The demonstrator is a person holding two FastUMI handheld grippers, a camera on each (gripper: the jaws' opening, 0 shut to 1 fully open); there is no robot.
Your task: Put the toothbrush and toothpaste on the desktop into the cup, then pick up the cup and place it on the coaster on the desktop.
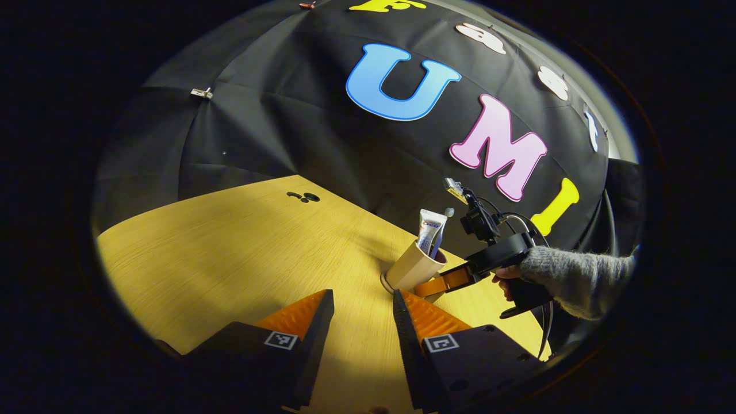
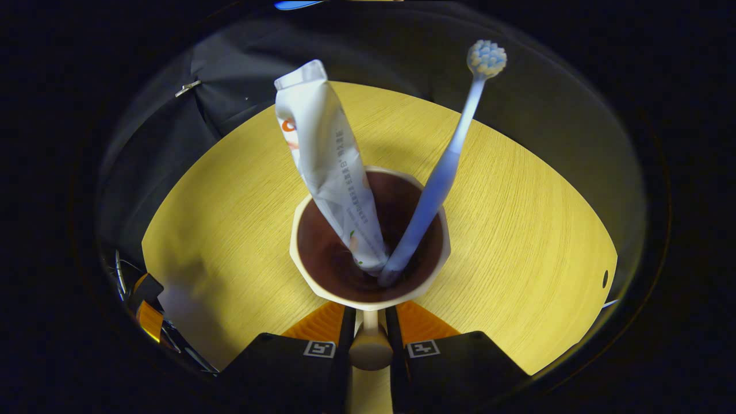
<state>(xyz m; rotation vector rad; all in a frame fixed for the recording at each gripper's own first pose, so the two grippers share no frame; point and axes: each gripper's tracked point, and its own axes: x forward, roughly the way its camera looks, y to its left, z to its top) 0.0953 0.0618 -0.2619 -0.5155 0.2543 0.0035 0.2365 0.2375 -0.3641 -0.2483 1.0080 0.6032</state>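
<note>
A beige cup with a dark brown inside stands on the wooden table. In it lean the white toothpaste tube and the pale blue toothbrush, bristles up. My right gripper is shut on the cup's handle. From the left gripper view, the cup stands right of centre, with the toothpaste sticking out and the right gripper beside it in a grey-sleeved hand. A thin round edge shows at the cup's foot; I cannot tell if it is the coaster. My left gripper is open, short of the cup.
The table's far edge meets the black cloth wall just behind the cup. Small dark holes mark the tabletop at the back left. The left gripper's orange finger and cables lie at the lower left of the right gripper view.
</note>
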